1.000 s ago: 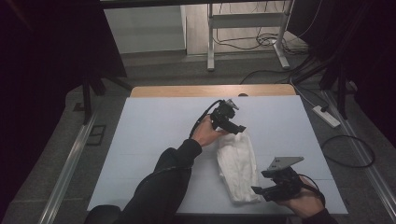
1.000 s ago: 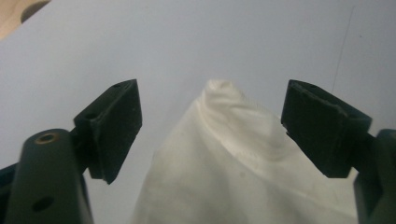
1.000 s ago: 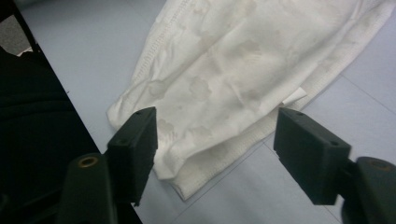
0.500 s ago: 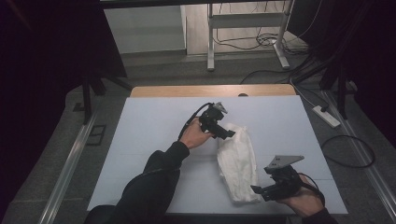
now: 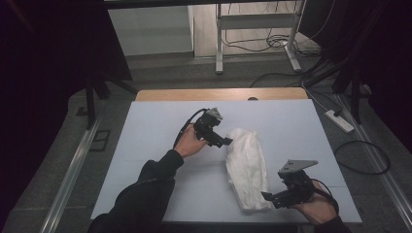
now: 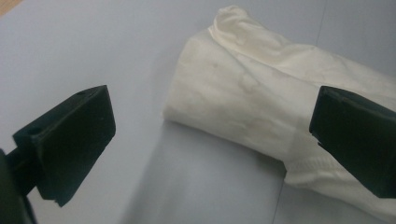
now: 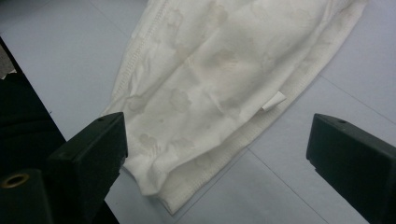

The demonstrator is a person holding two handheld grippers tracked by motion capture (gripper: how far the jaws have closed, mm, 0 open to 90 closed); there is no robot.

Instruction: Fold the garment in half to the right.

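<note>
A power strip [image 5: 339,121] and loose cables [image 5: 362,158] lie on the floor at the frame's right, beside the bench [image 5: 155,126]. Centre-right on it lies a folded white cloth [image 5: 248,167], creased, with stitched hems. The left gripper [image 5: 224,142] hangs at its upper end and the right gripper [image 5: 268,198] at its lower end, both with fingers spread and empty.

A folded white cloth [image 5: 248,167] lies lengthwise on the pale tabletop [image 5: 145,141]. The left claw [image 5: 224,141] hovers just beside the cloth's far end; the right claw [image 5: 272,199] sits at its near end.

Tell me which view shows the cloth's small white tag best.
The right gripper view: the tag sticks out plainly from the cloth beside its hem. The left gripper view shows the cloth's other end, and in the high view the tag is too small to tell.
</note>
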